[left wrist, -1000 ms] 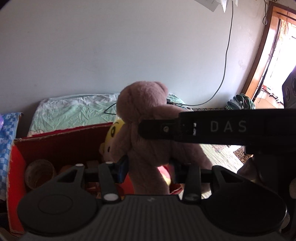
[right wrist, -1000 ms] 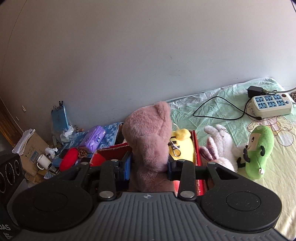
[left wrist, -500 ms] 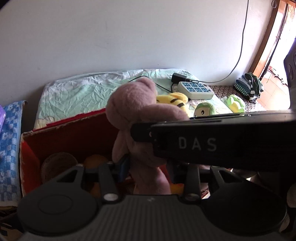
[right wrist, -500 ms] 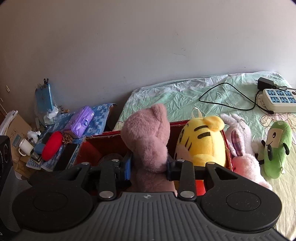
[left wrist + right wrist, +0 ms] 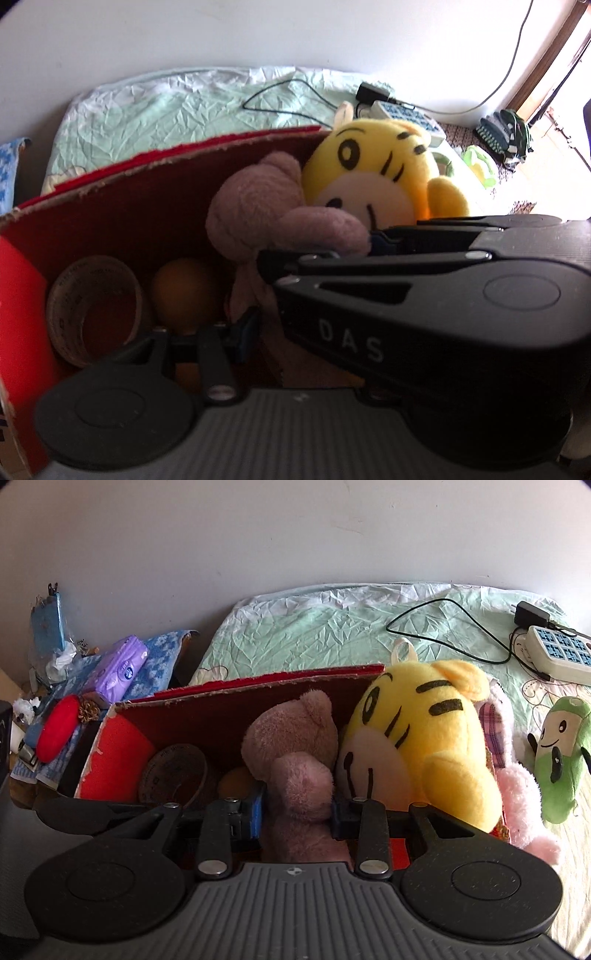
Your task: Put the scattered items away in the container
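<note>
Pale wall is rising behind a bed covered in a crumpled mint-green sheet [image 5: 314, 627], and on that bed an open red cardboard box [image 5: 236, 694] is sitting as the landmark for everything else. Inside the box, a soft brownish-pink plush teddy bear [image 5: 295, 746] is hanging upright, its head just below the box's far wall. Both black two-finger grippers are holding it: the right gripper [image 5: 297, 808] is squeezing the bear's body between its blue-padded fingers, and the left gripper [image 5: 266, 325] is pinching a lower part of the bear, though its far finger is hidden behind the other tool. Leaning over the box's right edge and touching the bear's head, a yellow plush tiger with black stripes [image 5: 417, 746] is resting half in. Deeper in the box, left of the bear, a brown roll of tape [image 5: 94, 306] and an orange round fruit [image 5: 183, 291] are lying. Outside the box to the right, a pink plush rabbit [image 5: 517, 790] and a green plush figure [image 5: 561, 753] are waiting on the sheet. The bear looks light, squashy and hard to damage; the pile is compressing under the pads, so gripping the thick torso seems surer than a limp limb, which could slide free.
</note>
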The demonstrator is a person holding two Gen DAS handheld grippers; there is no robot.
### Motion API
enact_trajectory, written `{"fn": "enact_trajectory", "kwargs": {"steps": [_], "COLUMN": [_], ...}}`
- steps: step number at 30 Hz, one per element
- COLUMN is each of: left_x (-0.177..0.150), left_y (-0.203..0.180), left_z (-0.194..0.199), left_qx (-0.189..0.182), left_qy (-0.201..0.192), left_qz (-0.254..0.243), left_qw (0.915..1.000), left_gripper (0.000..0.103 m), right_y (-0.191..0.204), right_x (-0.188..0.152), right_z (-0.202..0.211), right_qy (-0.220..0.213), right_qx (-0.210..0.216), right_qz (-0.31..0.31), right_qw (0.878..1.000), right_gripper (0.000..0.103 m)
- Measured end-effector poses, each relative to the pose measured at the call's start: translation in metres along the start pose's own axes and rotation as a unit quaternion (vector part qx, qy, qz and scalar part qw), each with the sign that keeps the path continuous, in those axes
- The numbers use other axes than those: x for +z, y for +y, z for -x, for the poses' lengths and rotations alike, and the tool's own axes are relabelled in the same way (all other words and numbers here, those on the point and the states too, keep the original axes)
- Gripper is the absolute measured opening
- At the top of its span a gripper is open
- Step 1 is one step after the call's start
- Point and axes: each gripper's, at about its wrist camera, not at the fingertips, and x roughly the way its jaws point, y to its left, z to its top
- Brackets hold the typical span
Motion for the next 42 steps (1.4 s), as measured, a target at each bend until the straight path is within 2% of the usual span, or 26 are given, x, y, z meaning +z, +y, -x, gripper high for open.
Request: {"fn": "enact_trajectory", "kwargs": {"steps": [10, 18, 32, 34, 42], "left_x": [-0.001, 0.0, 0.0, 0.0, 0.003], "left_y": [0.001, 0.001, 0.003, 0.003, -0.001], "left_z": [-0.01, -0.014, -0.015, -0.015, -0.016], "left_qx": [-0.008, -0.011, -0.018, -0.018, -0.01], "left_qy": [0.029, 0.044, 0.045, 0.046, 0.06], "left_qz": [0.017, 0.025, 0.032, 0.032, 0.013], "left_qw": [0.9994, 0.9987, 0.9983, 0.9983, 0.998], "left_gripper": [0.034, 0.033, 0.034, 0.034, 0.036], "right_y": [-0.002, -0.001, -0.006, -0.006, -0.011], "right_x": [0.006, 0.007, 0.009, 0.009, 0.004], "right_z": [-0.02, -0.023, -0.005, -0.003, -0.003], "right_qy": [0.027, 0.032, 0.026, 0.026, 0.024], "right_qx": [-0.02, -0.025, -0.003, -0.006, -0.005], "right_qz": [0.013, 0.014, 0.002, 0.007, 0.005], "right_qw": [0.999, 0.999, 1.0, 1.0, 1.0], "right_gripper": [0.034, 0.034, 0.037, 0.027, 0.023]}}
